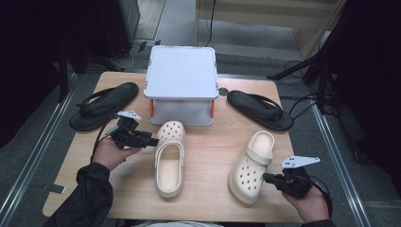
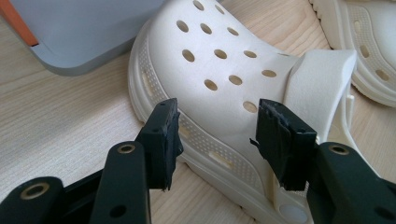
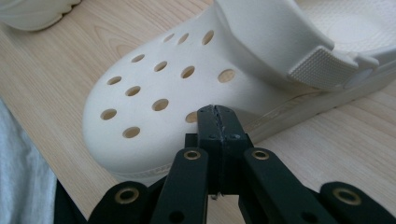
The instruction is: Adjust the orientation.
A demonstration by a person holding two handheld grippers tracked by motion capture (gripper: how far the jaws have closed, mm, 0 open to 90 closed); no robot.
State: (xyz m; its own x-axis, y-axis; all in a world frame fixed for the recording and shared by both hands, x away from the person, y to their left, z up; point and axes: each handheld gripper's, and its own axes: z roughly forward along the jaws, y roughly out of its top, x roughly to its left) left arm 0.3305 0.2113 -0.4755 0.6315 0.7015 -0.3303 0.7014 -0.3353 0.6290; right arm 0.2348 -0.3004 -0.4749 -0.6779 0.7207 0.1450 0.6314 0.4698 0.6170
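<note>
On the wooden table [image 1: 208, 142] two cream clogs lay apart: the left clog [image 1: 169, 158] stood with its toe just in front of the grey box [image 1: 182, 85], and the right clog [image 1: 252, 166] lay angled toward the near right corner. The left gripper [image 1: 152, 141] hung at the left clog's toe side with its jaws spread and nothing pinched; in the left gripper view the perforated toe [image 2: 219, 70] sat beyond the two black pads [image 2: 166, 135], not yet between them. The right gripper [image 1: 268, 178] sat just beside the right clog's toe with its jaws pressed together on nothing, as the right gripper view showed against the perforated upper [image 3: 154, 98]. The step in hand looked like taking hold of the left clog. To do it well, the spread jaws probably needed to straddle the side wall near the strap [image 2: 322, 84], where the foam is thinner, rather than the rounded toe, which could squeeze out. The right gripper would have to spread before it could grasp anything. Two black sandals [image 1: 105, 105] flanked the box and were not involved.
</note>
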